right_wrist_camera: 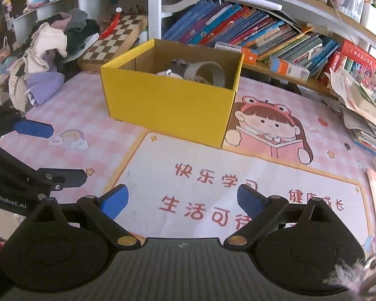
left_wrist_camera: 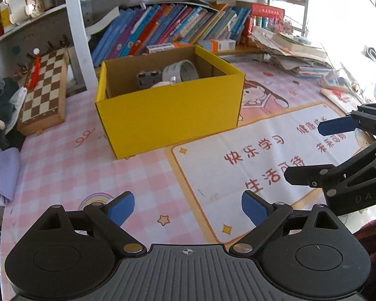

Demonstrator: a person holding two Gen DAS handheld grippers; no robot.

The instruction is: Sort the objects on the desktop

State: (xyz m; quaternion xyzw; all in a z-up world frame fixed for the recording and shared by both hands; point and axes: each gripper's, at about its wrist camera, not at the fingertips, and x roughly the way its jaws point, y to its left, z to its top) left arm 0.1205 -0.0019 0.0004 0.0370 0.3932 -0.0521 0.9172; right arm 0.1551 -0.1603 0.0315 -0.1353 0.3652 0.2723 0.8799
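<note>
A yellow cardboard box (left_wrist_camera: 173, 110) stands on the pink desk mat (left_wrist_camera: 87, 165); it also shows in the right wrist view (right_wrist_camera: 168, 105). Inside lie a grey tape roll (left_wrist_camera: 180, 71), a dark grey object (left_wrist_camera: 148, 77) and something pale pink. The tape roll also shows in the right wrist view (right_wrist_camera: 208, 72). My left gripper (left_wrist_camera: 188, 209) is open and empty, hovering over the mat in front of the box. My right gripper (right_wrist_camera: 183, 202) is open and empty, also in front of the box. Each gripper shows at the edge of the other's view.
A folded chessboard (left_wrist_camera: 45, 92) leans at the left by a clothes pile (right_wrist_camera: 52, 57). Slanted books (left_wrist_camera: 168, 30) fill the shelf behind the box. A stack of papers (left_wrist_camera: 295, 52) sits at the right. A white shelf post (left_wrist_camera: 77, 32) stands behind the box.
</note>
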